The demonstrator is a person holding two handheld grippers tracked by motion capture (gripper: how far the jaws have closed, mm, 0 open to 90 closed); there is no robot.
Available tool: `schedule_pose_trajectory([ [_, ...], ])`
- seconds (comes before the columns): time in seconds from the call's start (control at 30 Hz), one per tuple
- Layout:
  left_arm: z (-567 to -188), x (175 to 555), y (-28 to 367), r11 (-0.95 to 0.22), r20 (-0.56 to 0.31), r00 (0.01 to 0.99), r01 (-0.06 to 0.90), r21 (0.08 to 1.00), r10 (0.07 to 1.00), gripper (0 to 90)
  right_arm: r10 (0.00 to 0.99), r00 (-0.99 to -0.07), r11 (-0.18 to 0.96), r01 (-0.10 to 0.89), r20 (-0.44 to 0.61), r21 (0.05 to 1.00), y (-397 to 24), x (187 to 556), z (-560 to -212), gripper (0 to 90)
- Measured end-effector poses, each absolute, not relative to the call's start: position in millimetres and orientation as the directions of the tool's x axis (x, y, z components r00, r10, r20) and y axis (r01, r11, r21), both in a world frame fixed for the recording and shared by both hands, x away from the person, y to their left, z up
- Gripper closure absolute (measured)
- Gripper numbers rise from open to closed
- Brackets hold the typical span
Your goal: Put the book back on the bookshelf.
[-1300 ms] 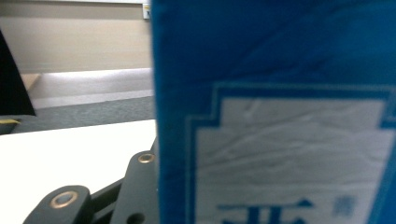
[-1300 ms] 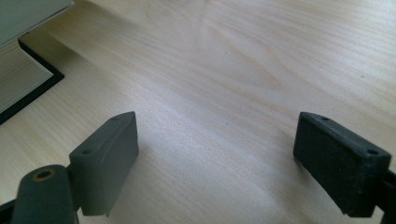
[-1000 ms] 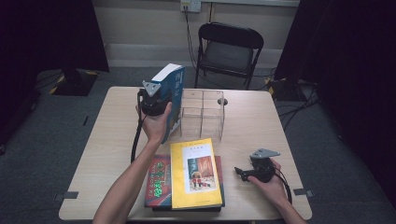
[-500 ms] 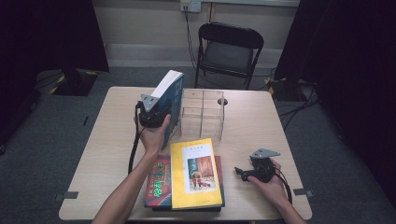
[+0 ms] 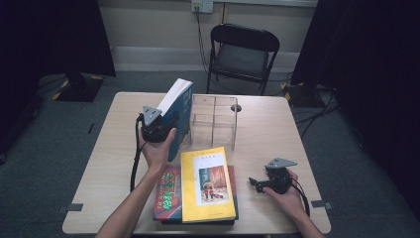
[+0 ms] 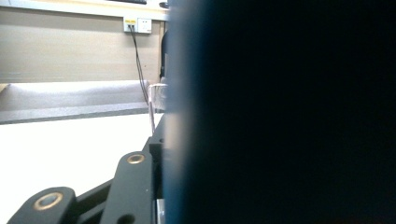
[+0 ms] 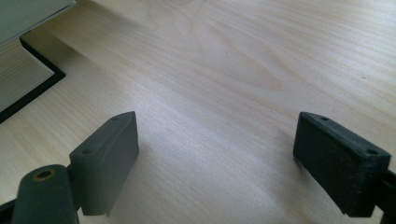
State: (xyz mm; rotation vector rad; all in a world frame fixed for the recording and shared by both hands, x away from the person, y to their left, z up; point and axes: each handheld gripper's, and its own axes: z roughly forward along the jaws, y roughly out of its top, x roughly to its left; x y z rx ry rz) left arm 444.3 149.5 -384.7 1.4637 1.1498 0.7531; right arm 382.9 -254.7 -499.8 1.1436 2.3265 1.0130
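A: Where is the blue book (image 5: 177, 111) at this point?

B: Up on its lower edge at about ten o'clock from the table's (image 5: 267, 124) middle, tilted, with its white page block facing up and away. It stands just beside the left wall of the clear acrylic organiser (image 5: 213, 121); whether it touches that wall I cannot tell.

A: And the left gripper (image 5: 157, 130)?

B: It sits at the book's near lower corner, the hand wrapped round it. In the left gripper view the dark blue cover (image 6: 280, 116) looms right in front of the lens, so the book is between the fingers. They have just been opening and stand fairly narrow; whether the pads press the cover or have already let go I cannot tell.

A: Why hold it low and upright like that?

B: My guess is the book is meant to stand in or against the organiser's slots, so it is kept on edge and steadied from the bottom.

A: The other hand?

B: The right gripper (image 5: 257, 184) rests on the table at four o'clock, pointing toward the stack of the yellow book (image 5: 207, 184) over the red book (image 5: 167, 191). Its fingers (image 7: 109, 158) are spread wide over bare wood, holding nothing, probably parked near the stack for the next pick
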Motion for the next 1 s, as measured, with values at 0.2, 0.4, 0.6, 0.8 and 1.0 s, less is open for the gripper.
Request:
schedule_pose_trajectory([
  [0.2,-379,441,154,0.039,-0.128,0.356,0.247,0.968,0.926,53.7,0.798,-0.603,0.412,0.541,-0.004,0.734,-254,383,-500,14.0],
  [0.4,-368,435,160,0.063,-0.154,0.389,0.235,0.970,0.908,51.3,0.798,-0.603,0.412,0.541,-0.004,0.734,-254,383,-500,14.0],
  [0.6,-361,432,166,0.056,-0.157,0.418,0.245,0.968,0.895,48.2,0.798,-0.602,0.411,0.541,-0.003,0.734,-254,383,-500,14.0],
  [0.8,-359,433,170,0.046,-0.169,0.444,0.274,0.961,0.880,45.1,0.798,-0.602,0.411,0.541,-0.003,0.733,-254,383,-500,14.0],
  [1.0,-353,431,176,0.036,-0.162,0.452,0.275,0.961,0.877,45.1,0.798,-0.602,0.411,0.541,-0.003,0.733,-254,383,-500,14.0],
])
